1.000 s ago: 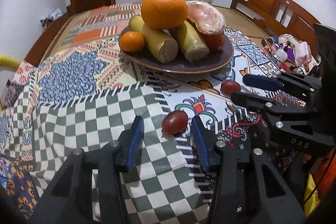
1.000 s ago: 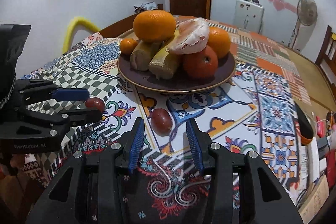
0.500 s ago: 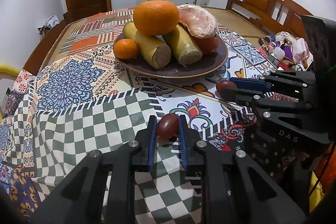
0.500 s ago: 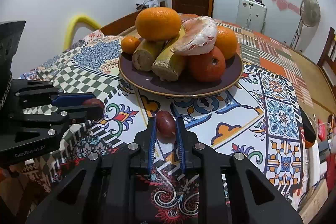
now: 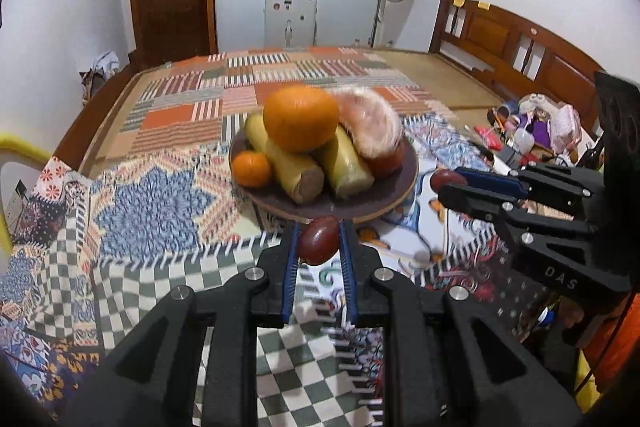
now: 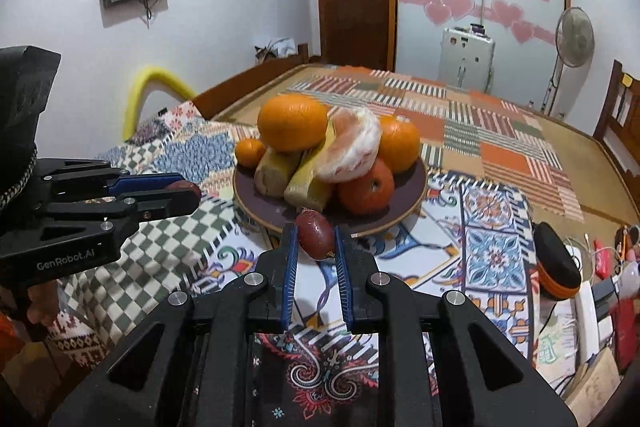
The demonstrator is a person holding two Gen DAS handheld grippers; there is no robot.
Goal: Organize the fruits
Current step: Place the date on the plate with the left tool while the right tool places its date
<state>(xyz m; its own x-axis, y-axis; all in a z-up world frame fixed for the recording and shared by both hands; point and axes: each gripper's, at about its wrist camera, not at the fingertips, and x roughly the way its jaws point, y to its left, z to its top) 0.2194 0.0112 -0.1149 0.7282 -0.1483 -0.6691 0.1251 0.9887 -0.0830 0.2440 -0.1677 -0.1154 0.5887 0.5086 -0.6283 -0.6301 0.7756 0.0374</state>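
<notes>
Since the earlier frame both tongs have lifted their fruit off the patterned cloth. The left tongs (image 5: 319,242) point downward at lower centre, clamped on a smooth, oval dark-red fruit (image 5: 319,239) before the round brown plate (image 5: 404,193). The right tongs (image 6: 315,242) clamp a second glossy red fruit (image 6: 316,235) likewise.

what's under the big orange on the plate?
The big orange rests on two yellowish stalk pieces, beside a peeled segment. The plate beneath is mostly covered, so anything deeper is hidden.
</notes>
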